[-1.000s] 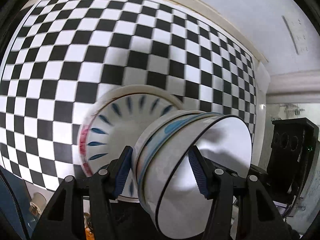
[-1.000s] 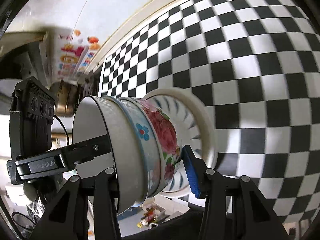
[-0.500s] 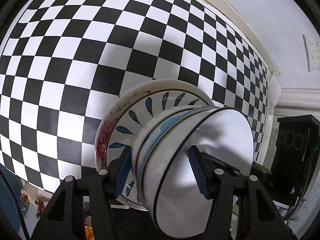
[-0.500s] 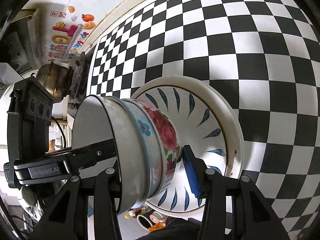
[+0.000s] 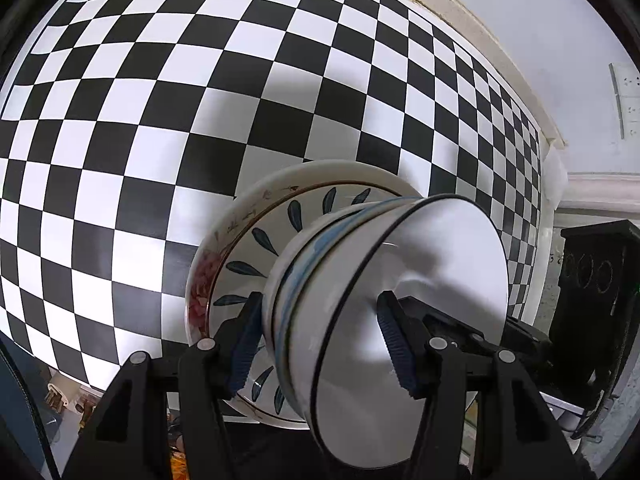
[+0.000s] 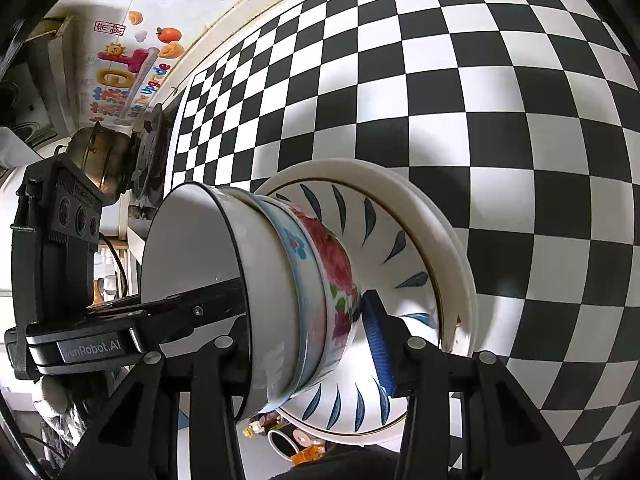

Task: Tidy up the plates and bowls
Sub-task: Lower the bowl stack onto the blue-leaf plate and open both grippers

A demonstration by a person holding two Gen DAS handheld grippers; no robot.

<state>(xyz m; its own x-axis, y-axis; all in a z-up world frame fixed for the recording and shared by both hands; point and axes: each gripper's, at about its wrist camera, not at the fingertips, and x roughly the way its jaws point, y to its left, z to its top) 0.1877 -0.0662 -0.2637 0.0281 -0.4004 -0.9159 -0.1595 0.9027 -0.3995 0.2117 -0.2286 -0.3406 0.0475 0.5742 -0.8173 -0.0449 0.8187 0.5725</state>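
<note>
Nested bowls, three, stood on stacked plates upon checkered tabletop. Left claw and right claw each pinched the bowl stack by its walls, from opposite sides.

We see three nested bowls: a white black-rimmed one innermost, a blue-patterned middle, and a rose-patterned outer. Their base meets a stack of plates; the top plate bears dark leaf strokes, and a rose-printed rim shows beneath. Everything lies over checkered cloth.
</note>
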